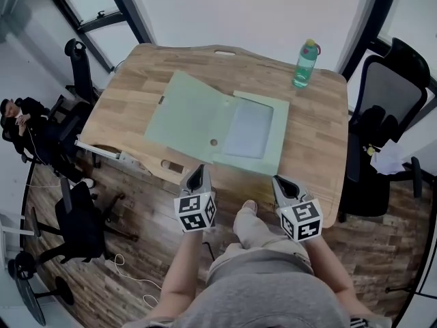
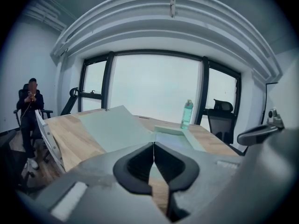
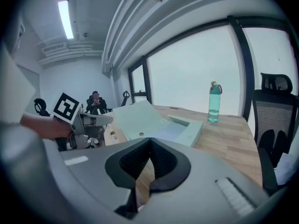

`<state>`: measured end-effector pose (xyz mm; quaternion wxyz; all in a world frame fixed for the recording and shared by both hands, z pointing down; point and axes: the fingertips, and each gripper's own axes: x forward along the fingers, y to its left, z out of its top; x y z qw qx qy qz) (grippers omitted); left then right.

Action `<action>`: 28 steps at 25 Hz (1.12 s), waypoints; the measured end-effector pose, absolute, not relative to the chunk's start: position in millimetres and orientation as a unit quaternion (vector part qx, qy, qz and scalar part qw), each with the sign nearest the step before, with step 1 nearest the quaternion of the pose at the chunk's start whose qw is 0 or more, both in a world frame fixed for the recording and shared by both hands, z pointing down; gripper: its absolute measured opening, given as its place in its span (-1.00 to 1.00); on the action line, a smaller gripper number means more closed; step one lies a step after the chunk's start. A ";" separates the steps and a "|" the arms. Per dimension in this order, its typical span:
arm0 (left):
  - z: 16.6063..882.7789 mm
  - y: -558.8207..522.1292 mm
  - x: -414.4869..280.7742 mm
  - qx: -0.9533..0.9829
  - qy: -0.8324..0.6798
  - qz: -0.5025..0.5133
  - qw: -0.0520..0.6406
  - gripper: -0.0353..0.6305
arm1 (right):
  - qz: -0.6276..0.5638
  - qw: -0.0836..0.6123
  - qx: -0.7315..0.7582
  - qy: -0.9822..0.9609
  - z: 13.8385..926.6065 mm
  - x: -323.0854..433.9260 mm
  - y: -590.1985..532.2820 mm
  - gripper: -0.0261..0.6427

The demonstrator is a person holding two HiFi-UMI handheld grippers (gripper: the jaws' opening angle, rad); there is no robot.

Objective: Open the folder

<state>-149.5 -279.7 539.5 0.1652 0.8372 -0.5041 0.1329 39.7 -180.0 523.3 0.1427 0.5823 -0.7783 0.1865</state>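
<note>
The pale green folder [image 1: 184, 118] lies open on the wooden table [image 1: 130, 87]. Its lid is spread flat to the left and its box half [image 1: 249, 130] holds a bluish sheet. The folder also shows ahead in the left gripper view [image 2: 117, 125] and the right gripper view [image 3: 140, 118]. My left gripper [image 1: 197, 173] [image 2: 153, 144] is off the table's near edge, shut, with nothing between its jaws. My right gripper [image 1: 281, 182] [image 3: 150, 140] hangs beside it, also short of the table, its tips together and empty. Neither touches the folder.
A green water bottle [image 1: 306, 64] stands at the table's far right corner. A black office chair [image 1: 386, 108] is right of the table. More chairs [image 1: 78, 67] and a seated person [image 1: 20, 118] are to its left. The person's knee [image 1: 249, 224] is between the grippers.
</note>
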 end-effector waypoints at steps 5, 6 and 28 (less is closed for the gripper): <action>523.1 -242.4 -139.2 0.845 -0.495 0.114 0.167 -0.88 | 0.167 0.119 0.582 -0.787 501.4 31.9 -154.3 -0.92; 519.7 -235.0 -137.8 0.847 -0.492 0.110 0.167 -0.88 | 0.163 0.115 0.583 -0.788 498.7 30.6 -149.2 -0.92; 495.5 -128.5 -126.6 0.874 -0.450 0.099 0.157 -0.88 | 0.142 0.094 0.574 -0.801 488.0 3.8 -87.3 -0.92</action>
